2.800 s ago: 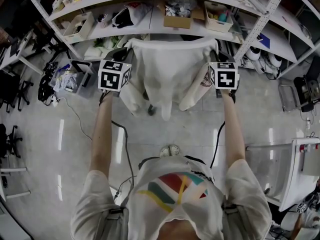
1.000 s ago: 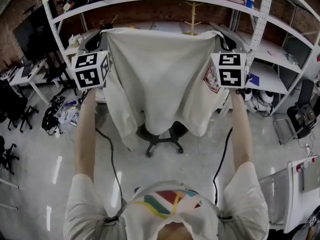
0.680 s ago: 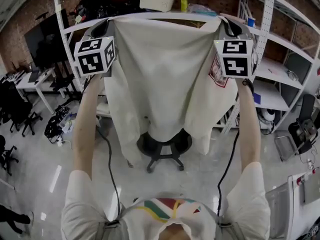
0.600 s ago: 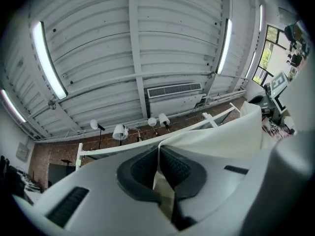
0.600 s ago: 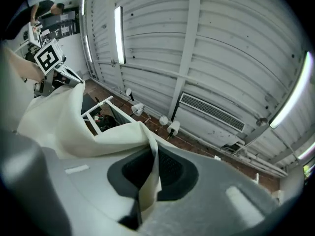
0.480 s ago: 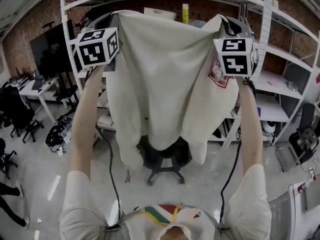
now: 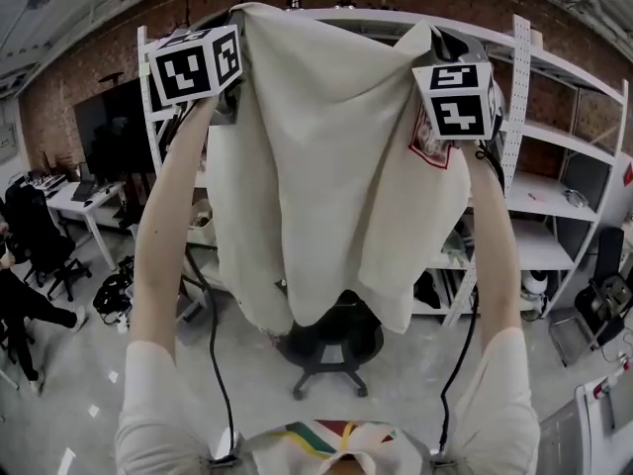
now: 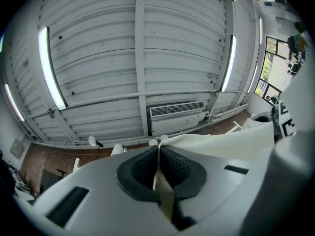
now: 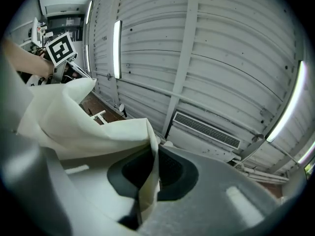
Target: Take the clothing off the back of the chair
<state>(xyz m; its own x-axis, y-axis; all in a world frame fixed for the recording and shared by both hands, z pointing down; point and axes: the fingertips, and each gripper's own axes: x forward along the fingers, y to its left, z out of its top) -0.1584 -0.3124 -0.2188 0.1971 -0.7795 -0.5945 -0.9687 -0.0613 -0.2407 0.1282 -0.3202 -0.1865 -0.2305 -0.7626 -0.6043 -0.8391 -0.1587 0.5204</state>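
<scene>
The left gripper's [image 8: 158, 154] dark ribbed pads were pressed together on a thin fold of the cream shirt [image 7: 326, 186], and the right gripper [image 9: 156, 154] was likewise clamped on a fold at the other shoulder, with cloth spilling out towards 9 o'clock in its view. Both gripper views looked up at a ribbed grey ceiling [image 8: 147, 48] with strip lights. In the head view, the left marker cube [image 7: 196, 64] sat at 11 o'clock and the right marker cube [image 7: 455, 100] at 1 o'clock, both higher in the picture than a second before. The shirt, which nearly three seconds earlier had been draped over the chair back, now hung spread between the raised arms. The black chair [image 7: 331, 349] stood at 6 o'clock beneath the hem; whether cloth still touched it could not be told. White shelving [image 7: 554, 166] stood behind.
</scene>
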